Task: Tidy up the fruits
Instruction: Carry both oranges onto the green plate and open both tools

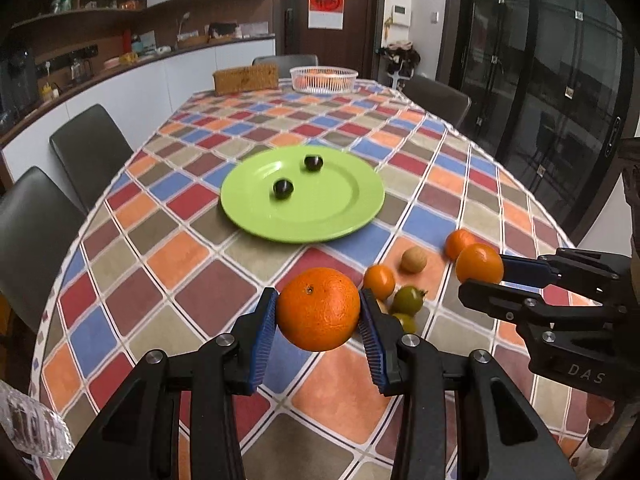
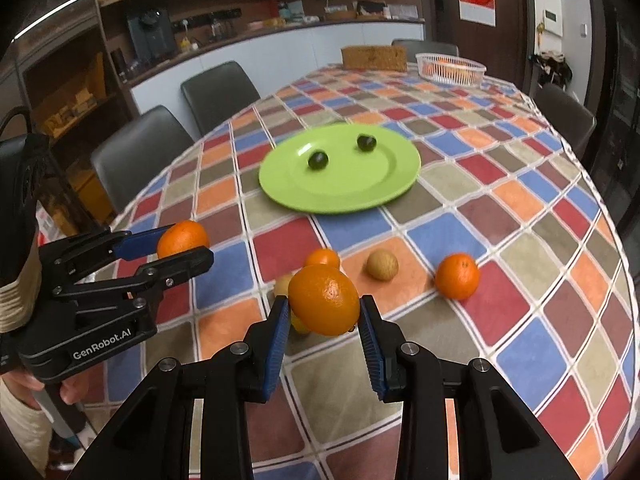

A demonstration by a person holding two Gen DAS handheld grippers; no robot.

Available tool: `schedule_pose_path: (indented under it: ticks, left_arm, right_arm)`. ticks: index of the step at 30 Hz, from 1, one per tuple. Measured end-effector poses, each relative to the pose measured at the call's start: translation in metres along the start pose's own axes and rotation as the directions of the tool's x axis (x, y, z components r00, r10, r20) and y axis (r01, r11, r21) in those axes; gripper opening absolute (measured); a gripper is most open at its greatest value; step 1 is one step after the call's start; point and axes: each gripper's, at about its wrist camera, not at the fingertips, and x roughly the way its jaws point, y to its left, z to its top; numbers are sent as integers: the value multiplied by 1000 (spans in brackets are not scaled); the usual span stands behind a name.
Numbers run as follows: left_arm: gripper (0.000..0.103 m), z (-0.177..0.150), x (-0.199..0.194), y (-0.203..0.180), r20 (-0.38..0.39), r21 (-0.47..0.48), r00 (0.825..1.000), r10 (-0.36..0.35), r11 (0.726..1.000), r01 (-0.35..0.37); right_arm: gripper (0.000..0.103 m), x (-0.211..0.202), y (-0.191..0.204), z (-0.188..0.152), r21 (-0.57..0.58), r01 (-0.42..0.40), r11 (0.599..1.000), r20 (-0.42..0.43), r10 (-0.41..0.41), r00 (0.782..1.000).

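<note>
oranges — one (image 1: 319,309) clamped across its middle in the left hand-held gripper (image 1: 319,312), another (image 2: 324,300) in the right hand-held gripper (image 2: 324,314) — firm, round, prone to roll.

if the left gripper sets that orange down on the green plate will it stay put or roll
It may well roll: the orange in the left gripper is nearly round, and the green plate looks smooth and shallow. Its raised rim would probably stop it. The two dark round fruits sit apart there, so a rolling orange might nudge them.
</note>
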Motion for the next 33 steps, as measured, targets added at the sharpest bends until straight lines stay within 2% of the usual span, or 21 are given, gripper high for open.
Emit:
schedule_pose_path:
  ticks: [7,15,23,33]
  left_arm:
    - [40,22,-8,-1,47,1,999,-3,1000,3]
    - [40,48,0,1,57,5,998,-18,1000,18]
    - [40,80,21,9,50,6,998,-34,999,33]
    - [40,98,66,22,-3,-2,999,-51,999,51]
  right_arm:
    - [36,-10,1,22,-15,-3,1000,72,4,997]
    - [36,-3,-3,55,-37,-8,999,103,12,995]
    - [36,15,-11,91,-54,-2,999,97,7,995]
    - [36,60,-24,121,-74,-2,997,38,5,999]
